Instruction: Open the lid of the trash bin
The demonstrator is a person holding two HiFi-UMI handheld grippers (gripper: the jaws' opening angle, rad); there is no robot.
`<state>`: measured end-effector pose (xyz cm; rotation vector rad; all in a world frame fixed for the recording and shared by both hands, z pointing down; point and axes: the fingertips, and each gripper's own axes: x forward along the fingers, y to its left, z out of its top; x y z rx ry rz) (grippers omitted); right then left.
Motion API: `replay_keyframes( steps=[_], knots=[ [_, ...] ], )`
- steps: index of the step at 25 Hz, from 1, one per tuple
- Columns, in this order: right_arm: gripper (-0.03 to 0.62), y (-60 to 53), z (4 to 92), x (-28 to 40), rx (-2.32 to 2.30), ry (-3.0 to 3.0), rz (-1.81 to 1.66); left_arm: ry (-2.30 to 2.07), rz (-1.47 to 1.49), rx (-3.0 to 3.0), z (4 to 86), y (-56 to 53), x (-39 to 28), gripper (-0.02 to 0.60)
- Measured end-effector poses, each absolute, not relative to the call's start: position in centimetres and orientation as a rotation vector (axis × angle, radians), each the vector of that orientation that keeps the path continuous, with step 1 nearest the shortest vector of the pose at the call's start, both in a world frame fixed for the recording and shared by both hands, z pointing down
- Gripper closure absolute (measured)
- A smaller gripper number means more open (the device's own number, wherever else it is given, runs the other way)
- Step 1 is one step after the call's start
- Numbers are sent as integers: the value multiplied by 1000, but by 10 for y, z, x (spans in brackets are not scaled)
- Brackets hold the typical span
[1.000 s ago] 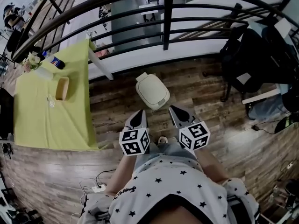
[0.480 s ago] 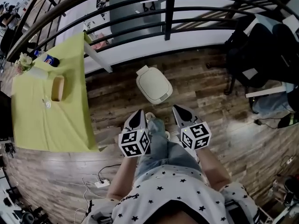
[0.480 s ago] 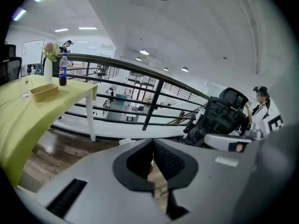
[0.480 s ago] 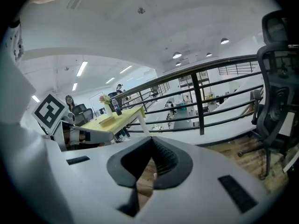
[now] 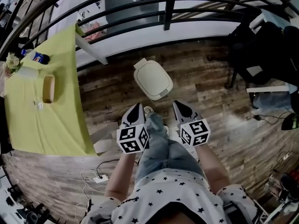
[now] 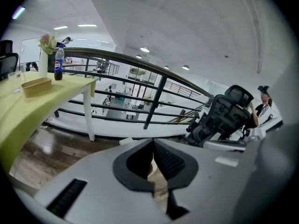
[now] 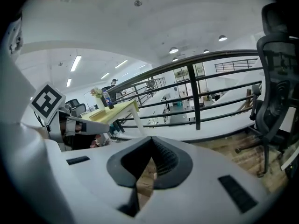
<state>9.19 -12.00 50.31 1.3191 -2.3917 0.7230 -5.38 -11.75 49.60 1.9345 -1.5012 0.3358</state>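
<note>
Just short of the cream-white, rounded-rectangular plastic trash bin (image 5: 153, 79), the left gripper (image 5: 136, 107) and right gripper (image 5: 177, 104) are held level, side by side, noses aimed toward it. Neither touches it, and each has its jaws pressed together on nothing. The bin stands on the brown wood-plank floor (image 5: 205, 78) with its lid lying flat and closed; a darker strip on its near edge is possibly a latch.

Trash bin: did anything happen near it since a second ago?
The person's leg swung forward between the grippers, bringing the foot close to the trash bin. Nothing was grabbed or let go. The lid is still closed, and the left gripper and right gripper stay shut and empty.
</note>
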Motion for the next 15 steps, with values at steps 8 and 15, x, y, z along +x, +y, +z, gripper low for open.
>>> replay_keyframes(
  steps=[8,15],
  knots=[
    [600,-138,568,90,1295,-2326,751,-1492,362,1879,547,-130,-58,569],
    [600,-151,628,83,1260,-2251,781,-1485,377,1849,581,-149,-66,569]
  ],
)
